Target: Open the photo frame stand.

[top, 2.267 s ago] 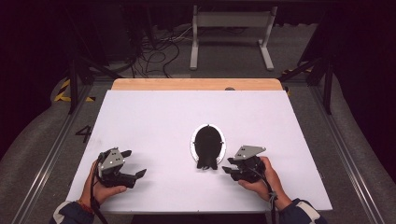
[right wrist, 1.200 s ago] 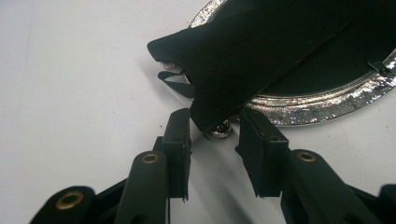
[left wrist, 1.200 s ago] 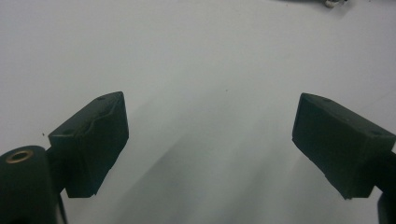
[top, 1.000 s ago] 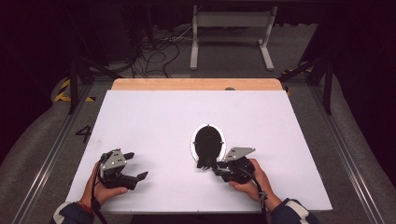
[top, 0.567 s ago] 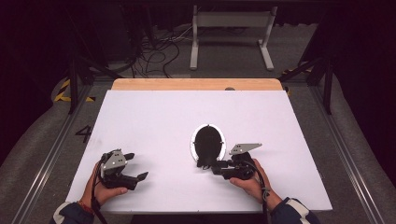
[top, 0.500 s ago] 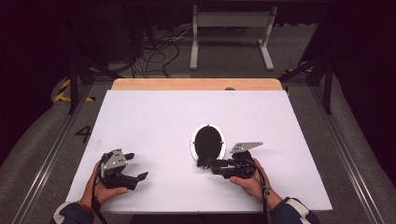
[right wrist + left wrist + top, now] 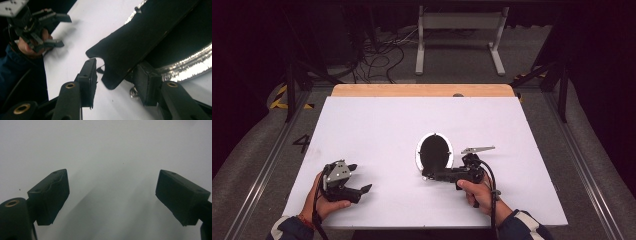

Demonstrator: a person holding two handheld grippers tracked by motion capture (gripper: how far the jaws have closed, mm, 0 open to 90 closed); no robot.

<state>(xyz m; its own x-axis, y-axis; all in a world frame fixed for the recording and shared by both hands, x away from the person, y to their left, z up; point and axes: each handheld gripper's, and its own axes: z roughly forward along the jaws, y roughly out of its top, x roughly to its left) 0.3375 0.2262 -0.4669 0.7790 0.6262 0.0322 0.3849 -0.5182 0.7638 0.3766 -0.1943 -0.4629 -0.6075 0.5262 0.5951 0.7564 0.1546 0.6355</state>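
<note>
High view: the right gripper point(image 7: 430, 175) lies nearly level on the white table top point(image 7: 382, 125), turned on its side, its jaws pointing left toward the near edge of a black oval object ringed by a shiny silver rim point(image 7: 434, 151). The jaw tips sit right at that object's near-left edge; whether they press on it cannot be told from here. A black cable trails from the gripper back over the person's right hand point(image 7: 479, 192). The left gripper point(image 7: 360, 178) rests well apart, to the left of the right one, gripped by the left hand point(image 7: 324, 202), its jaws spread and pointing right with bare table between them.

Left gripper view: the two black jaws stand wide apart, and between and beyond them is plain white table surface point(image 7: 107, 152).

Right gripper view: the jaws have just been opening and now stand partly apart. A flat black tab or flap point(image 7: 130, 47) of the oval object reaches down between them; its lower tip lies close against the right jaw, while a clear gap separates it from the left jaw, so the pads do not clamp it. Beyond the right jaw runs the glittering silver rim point(image 7: 185, 66). Past the left jaw, farther off, the other gripper point(image 7: 61, 30) shows in the person's hand, jaws spread.
</note>
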